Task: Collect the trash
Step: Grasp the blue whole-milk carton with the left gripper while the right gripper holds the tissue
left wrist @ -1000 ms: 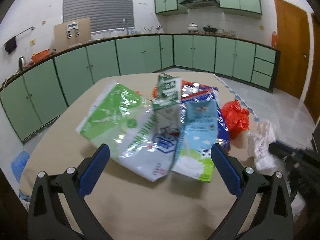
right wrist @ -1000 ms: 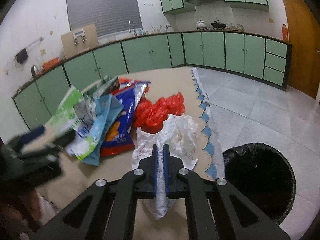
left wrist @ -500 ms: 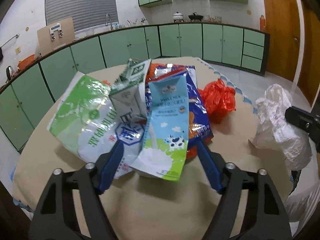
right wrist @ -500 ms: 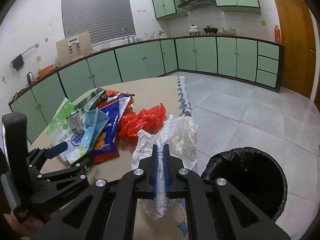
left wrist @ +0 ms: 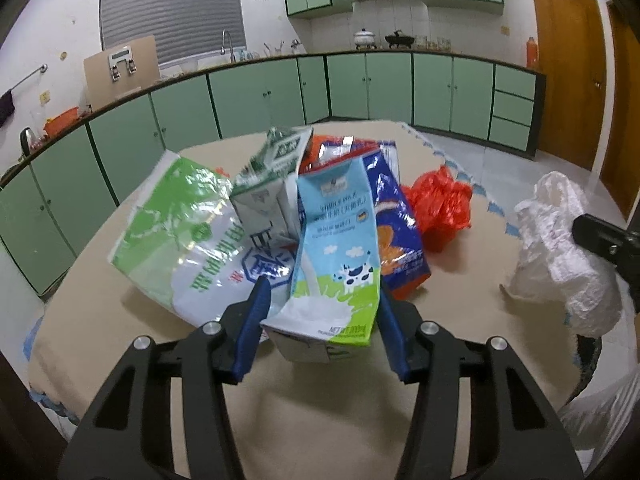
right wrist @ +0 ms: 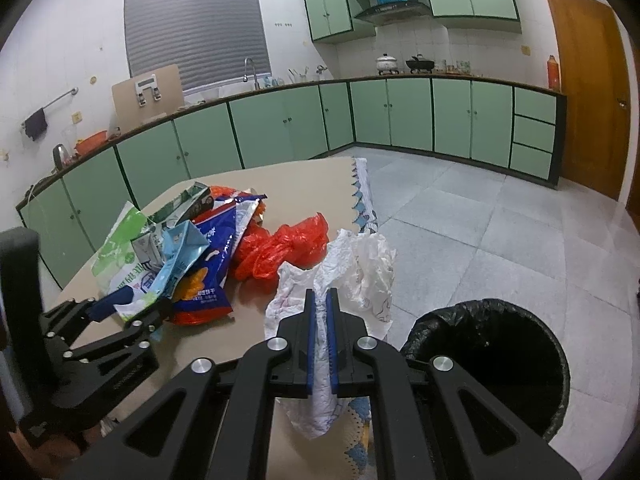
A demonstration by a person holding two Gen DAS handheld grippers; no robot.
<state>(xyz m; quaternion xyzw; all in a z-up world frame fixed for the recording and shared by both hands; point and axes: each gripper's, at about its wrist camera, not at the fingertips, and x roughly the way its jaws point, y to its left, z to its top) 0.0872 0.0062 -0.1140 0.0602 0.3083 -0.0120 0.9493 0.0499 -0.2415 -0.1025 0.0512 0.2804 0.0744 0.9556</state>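
Note:
My left gripper has its blue fingers on both sides of a light blue milk carton that lies on the trash pile; the fingers touch its bottom edges. The pile also holds a green and white bag, a green carton, a blue and orange snack bag and a red plastic bag. My right gripper is shut on a crumpled white plastic bag and holds it above the table edge, left of the black-lined bin. The white bag also shows in the left wrist view.
The tan table has a scalloped cloth edge on the bin side. Green kitchen cabinets run along the back walls. A wooden door is at the far right. The tiled floor lies beyond the bin.
My left gripper has moved forward and narrowed around the light blue milk carton. My right gripper has lifted and carried the white bag toward the bin.

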